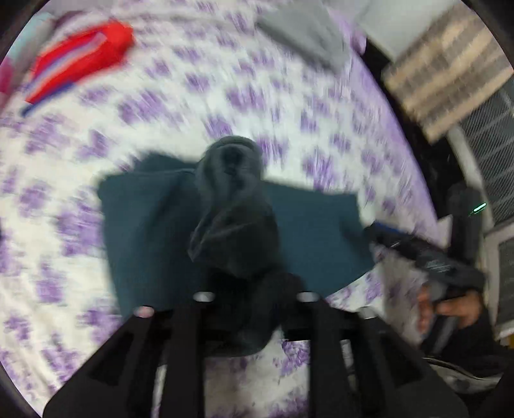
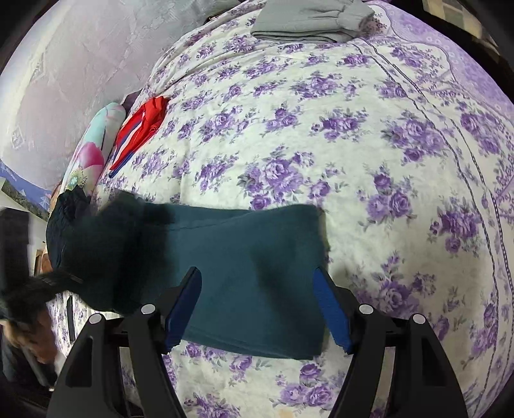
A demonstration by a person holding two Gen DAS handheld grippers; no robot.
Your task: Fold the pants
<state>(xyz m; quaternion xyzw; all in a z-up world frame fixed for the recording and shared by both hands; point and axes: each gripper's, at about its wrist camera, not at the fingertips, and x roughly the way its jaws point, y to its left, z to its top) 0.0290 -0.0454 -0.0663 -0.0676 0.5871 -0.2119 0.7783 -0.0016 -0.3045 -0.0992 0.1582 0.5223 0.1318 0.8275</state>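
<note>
So the teal pants are lying on the bed, on top of that white bedspread with the purple roses, and most of them are folded into a flat rectangle. One end isn't flat though. The left gripper has a bunched wad of the fabric pinched between its fingers and lifted off the rest, so from the left wrist view you get this dark lump of cloth rising straight up in front of the lens with the flat part of the pants spread underneath it. That view is really smeared, so I think the grip is on a leg end or cuff, but I honestly can't tell which part it is.

The right gripper sits low over the flat section with its blue-padded fingers spread wide apart, one on each side of the fabric, nothing held between them.

Other stuff on the bed: a folded grey garment at the far end, well apart from the pants, and a red striped cloth along the left edge beside a floral pillow by the wall.
</note>
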